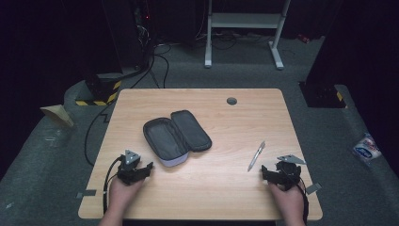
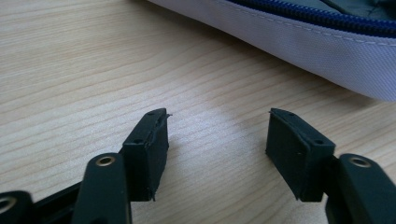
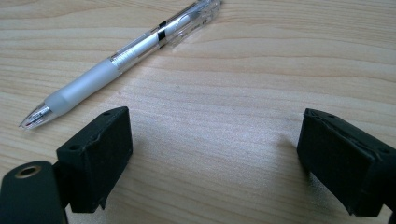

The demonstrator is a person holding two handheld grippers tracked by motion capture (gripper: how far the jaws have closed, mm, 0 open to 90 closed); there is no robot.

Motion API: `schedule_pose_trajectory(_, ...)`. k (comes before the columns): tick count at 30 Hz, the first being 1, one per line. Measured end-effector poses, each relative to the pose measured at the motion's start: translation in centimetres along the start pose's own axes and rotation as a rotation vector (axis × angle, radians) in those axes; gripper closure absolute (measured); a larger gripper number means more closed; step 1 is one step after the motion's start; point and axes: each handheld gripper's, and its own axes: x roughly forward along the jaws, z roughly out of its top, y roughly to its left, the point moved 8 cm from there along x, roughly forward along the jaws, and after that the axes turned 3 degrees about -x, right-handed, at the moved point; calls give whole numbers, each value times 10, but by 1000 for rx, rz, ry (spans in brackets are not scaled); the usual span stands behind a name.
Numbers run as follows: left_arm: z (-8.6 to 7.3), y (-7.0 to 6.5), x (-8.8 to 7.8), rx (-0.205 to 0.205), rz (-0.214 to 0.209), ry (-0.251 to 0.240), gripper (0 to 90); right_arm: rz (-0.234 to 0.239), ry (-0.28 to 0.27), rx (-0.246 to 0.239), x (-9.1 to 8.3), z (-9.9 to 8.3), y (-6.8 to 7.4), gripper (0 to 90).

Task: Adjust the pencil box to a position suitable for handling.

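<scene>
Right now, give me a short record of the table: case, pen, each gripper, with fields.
table: light wood
case: grey pouch, unzipped and lying open, mid-table
pen: clear and silver, flat on the wood, right of the case, apart from it
left gripper: jaws open, nothing between them, low over the wood just short of the case's pale edge
right gripper: jaws open, nothing between them, pen tip just beyond its left jaw, not touching

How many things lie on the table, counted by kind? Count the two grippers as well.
Pencil case, open: 1
Pen: 1
Grippers, left gripper and right gripper, both with open jaws: 2
Total: 4
</scene>
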Motion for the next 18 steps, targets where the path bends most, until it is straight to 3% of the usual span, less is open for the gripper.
schedule_pose_trajectory(10,13,-7,-14,10,-42,-60,442,-6,-2,8,-2,-2,1,114)
schedule_pose_trajectory(18,25,-8,-29,25,-38,-111,443,-6,-4,5,-4,-3,0,124)
